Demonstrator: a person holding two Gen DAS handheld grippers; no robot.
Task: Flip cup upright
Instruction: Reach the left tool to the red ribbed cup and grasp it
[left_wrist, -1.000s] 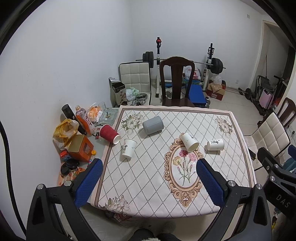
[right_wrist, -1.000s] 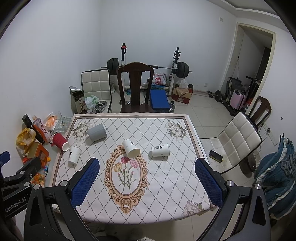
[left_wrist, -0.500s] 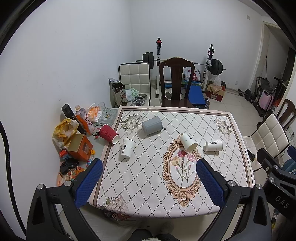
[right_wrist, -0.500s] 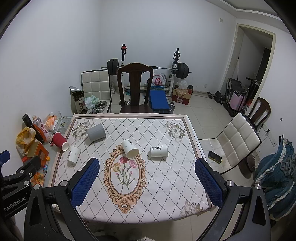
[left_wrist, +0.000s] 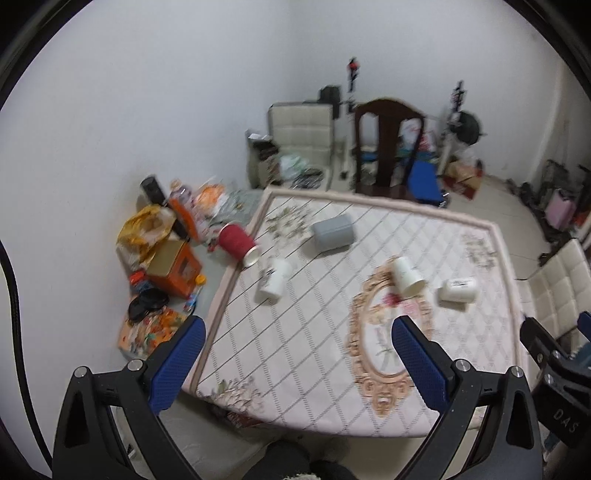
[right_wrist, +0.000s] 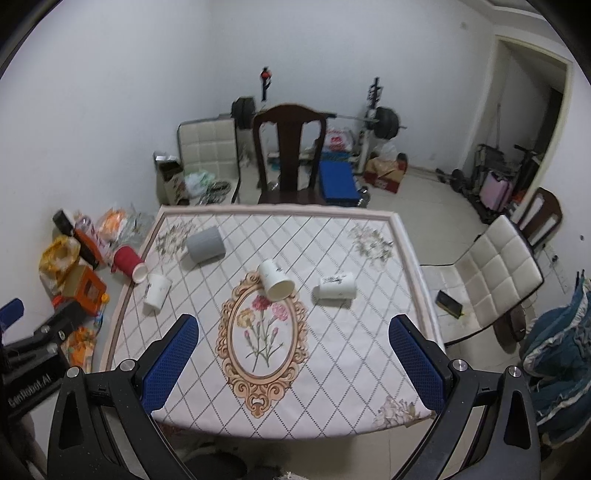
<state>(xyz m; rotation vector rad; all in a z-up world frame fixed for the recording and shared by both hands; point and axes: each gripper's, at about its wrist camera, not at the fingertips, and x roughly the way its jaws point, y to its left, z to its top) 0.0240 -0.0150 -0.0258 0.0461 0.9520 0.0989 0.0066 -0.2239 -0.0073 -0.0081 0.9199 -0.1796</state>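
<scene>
Several cups lie on their sides on the patterned tablecloth (right_wrist: 332, 350): a grey cup (right_wrist: 205, 244) (left_wrist: 333, 233), a red cup (right_wrist: 128, 263) (left_wrist: 237, 242) at the left edge, a white cup (right_wrist: 157, 290) (left_wrist: 273, 282) near it, a white cup (right_wrist: 275, 278) (left_wrist: 407, 276) at the centre, and a white cup (right_wrist: 337, 285) (left_wrist: 458, 290) to the right. My left gripper (left_wrist: 295, 363) is open and empty, high above the near table edge. My right gripper (right_wrist: 293, 363) is open and empty, also high and near.
A dark wooden chair (right_wrist: 289, 155) stands at the table's far side. A white padded chair (right_wrist: 495, 273) stands to the right. Bags, bottles and an orange box (right_wrist: 86, 286) clutter the floor on the left. Gym weights (right_wrist: 384, 120) stand at the back wall.
The left wrist view has swung left and is blurred, so the table sits further right in it. The right wrist view has barely shifted. The cups have not moved.
</scene>
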